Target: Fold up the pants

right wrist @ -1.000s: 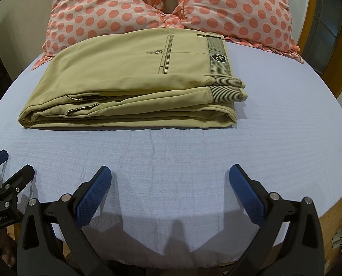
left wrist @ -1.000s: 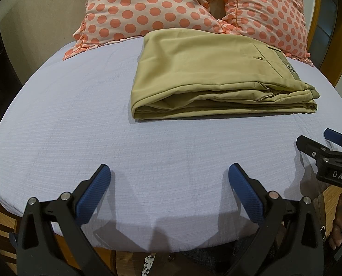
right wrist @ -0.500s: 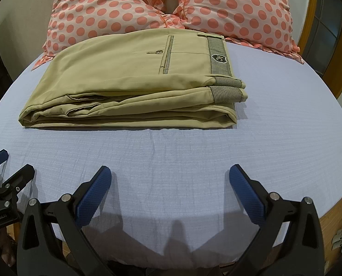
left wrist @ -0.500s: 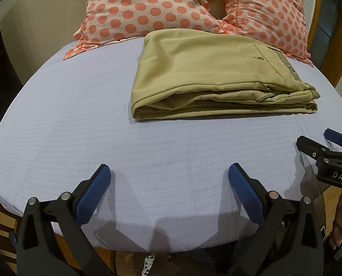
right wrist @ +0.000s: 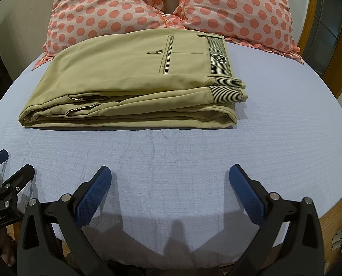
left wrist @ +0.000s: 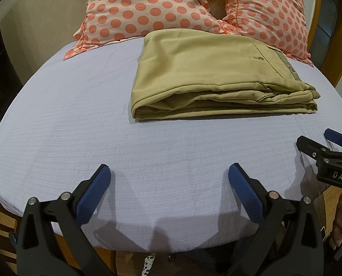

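Note:
Khaki pants (left wrist: 207, 73) lie folded in a flat stack on the lilac bed sheet (left wrist: 67, 119), waistband to the right; they also show in the right wrist view (right wrist: 134, 82). My left gripper (left wrist: 169, 177) is open and empty, hovering over the sheet's near edge, well short of the pants. My right gripper (right wrist: 171, 177) is open and empty in the same way. The right gripper shows at the right edge of the left wrist view (left wrist: 318, 145); the left gripper shows at the left edge of the right wrist view (right wrist: 12, 170).
Two polka-dot pillows (left wrist: 147, 7) (right wrist: 237, 7) lean at the head of the bed behind the pants. A wooden bed frame (right wrist: 334, 227) runs below the sheet's near edge. A wooden window frame (right wrist: 339, 55) stands to the right.

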A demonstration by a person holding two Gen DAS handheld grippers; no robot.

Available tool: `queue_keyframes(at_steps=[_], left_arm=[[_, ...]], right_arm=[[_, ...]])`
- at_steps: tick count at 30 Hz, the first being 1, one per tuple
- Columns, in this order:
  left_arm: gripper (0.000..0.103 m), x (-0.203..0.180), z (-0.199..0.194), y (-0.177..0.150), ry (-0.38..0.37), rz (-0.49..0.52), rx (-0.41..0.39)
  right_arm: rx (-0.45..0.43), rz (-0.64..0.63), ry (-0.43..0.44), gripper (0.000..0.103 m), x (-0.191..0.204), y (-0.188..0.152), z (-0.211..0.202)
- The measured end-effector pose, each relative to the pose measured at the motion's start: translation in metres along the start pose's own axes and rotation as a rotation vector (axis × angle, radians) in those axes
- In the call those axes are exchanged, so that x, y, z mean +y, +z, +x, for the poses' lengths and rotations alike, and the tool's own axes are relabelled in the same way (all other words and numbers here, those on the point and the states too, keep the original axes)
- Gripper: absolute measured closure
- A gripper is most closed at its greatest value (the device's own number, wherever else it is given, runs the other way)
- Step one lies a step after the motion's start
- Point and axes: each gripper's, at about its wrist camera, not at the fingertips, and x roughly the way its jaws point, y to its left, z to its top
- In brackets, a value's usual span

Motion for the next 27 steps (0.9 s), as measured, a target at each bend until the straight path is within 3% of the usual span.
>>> queue_keyframes(at_steps=[27], left_arm=[[0.002, 0.0037, 0.0003, 0.0009, 0.0, -0.005, 0.003]], right_arm=[[-0.001, 0.0, 0.0, 0.001, 0.0004, 0.0002, 0.0]])
